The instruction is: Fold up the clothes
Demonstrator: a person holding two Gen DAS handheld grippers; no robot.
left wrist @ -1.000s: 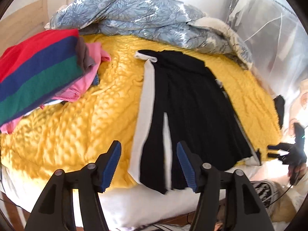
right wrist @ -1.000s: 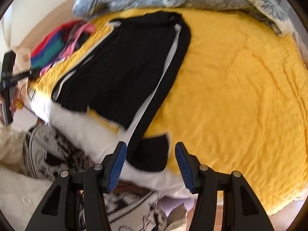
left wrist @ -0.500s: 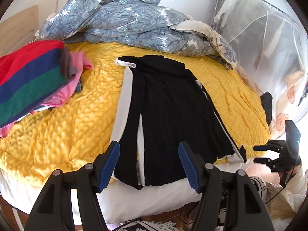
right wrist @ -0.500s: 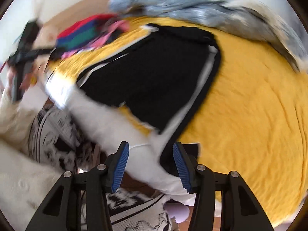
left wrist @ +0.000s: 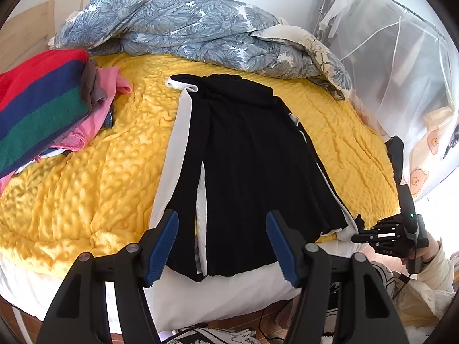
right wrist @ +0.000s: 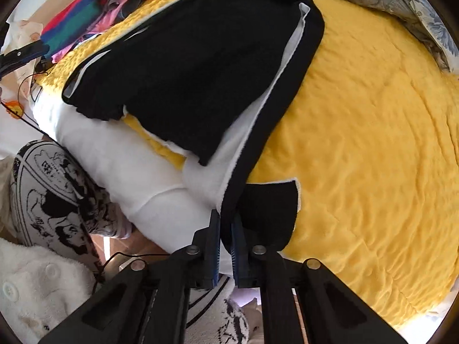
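So far I've only got my right gripper pinched on the hem of the black garment lying flat on the yellow blanket (its jaws just closed on it), my left gripper hovers spread and empty, and every fold is left to do.

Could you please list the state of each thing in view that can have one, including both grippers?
Black garment: spread flat on the yellow blanket, its near end hanging over the bed's edge.
Right gripper: jaws just closed, clamped on the black garment's near edge.
Left gripper: jaws open, nothing between them, above the garment's near end.
Striped clothes pile: folded and stacked.
Floral duvet: crumpled.
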